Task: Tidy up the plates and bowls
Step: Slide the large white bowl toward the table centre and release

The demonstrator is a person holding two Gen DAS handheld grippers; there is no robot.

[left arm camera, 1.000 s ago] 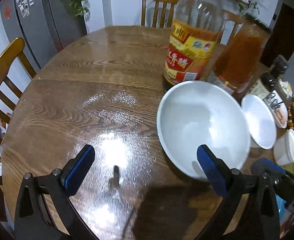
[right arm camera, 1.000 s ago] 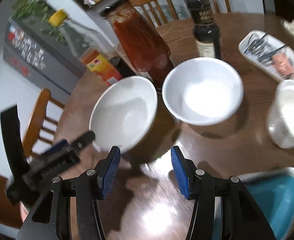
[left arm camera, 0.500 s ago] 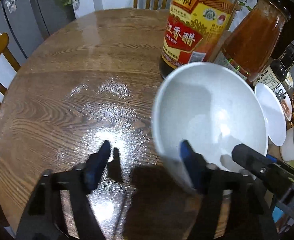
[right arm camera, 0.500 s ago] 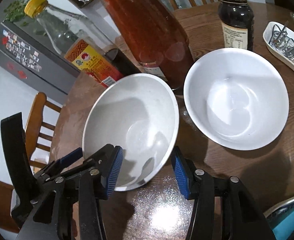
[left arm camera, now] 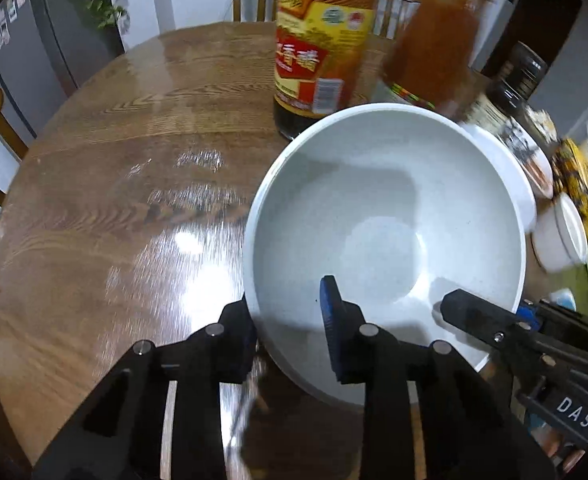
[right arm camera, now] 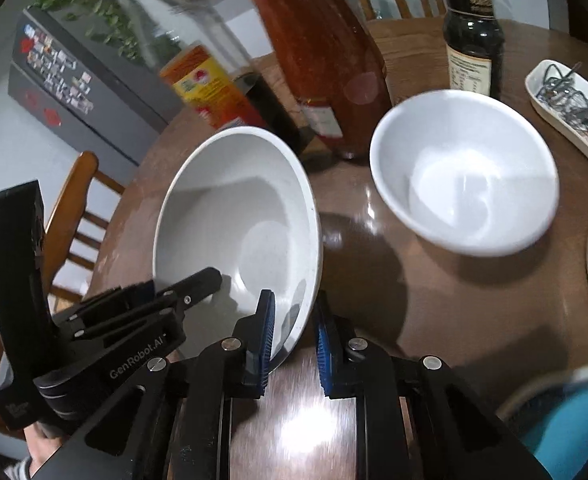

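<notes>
Both grippers are on the same bowl (left arm camera: 386, 232) now, and that is new. A second ago my left gripper (left arm camera: 290, 332) stood wide over bare table (left arm camera: 114, 152) with the bowl off to one side; now its jaws are closing across the near rim, one finger (left arm camera: 332, 308) inside the bowl, the other outside and below the wall. My right gripper (right arm camera: 292, 332) was also short of the bowl a second ago; now it is closing on the rim at another spot, blue pads (right arm camera: 268, 320) either side of the wall, a thin gap left on the outer side as far as I can tell. So neither pinch reads as fully home to me.

The bowl sits tilted in the right view, its far edge raised, though I cannot see whether its foot has left the table. My reading: this is the pickup, and the likely target is the second bowl (right arm camera: 462, 168) just beyond, upright and apart from the first.

Hard to see: the left outer pad is hidden behind the bowl wall. Motion blur smears the bottles (left arm camera: 322, 40) behind. A white dish (right arm camera: 566, 108) with dark clutter is cut off at the right edge, as are a pale vessel and something teal near my right gripper. The far right of the left view is a blur of small cups and packets.
</notes>
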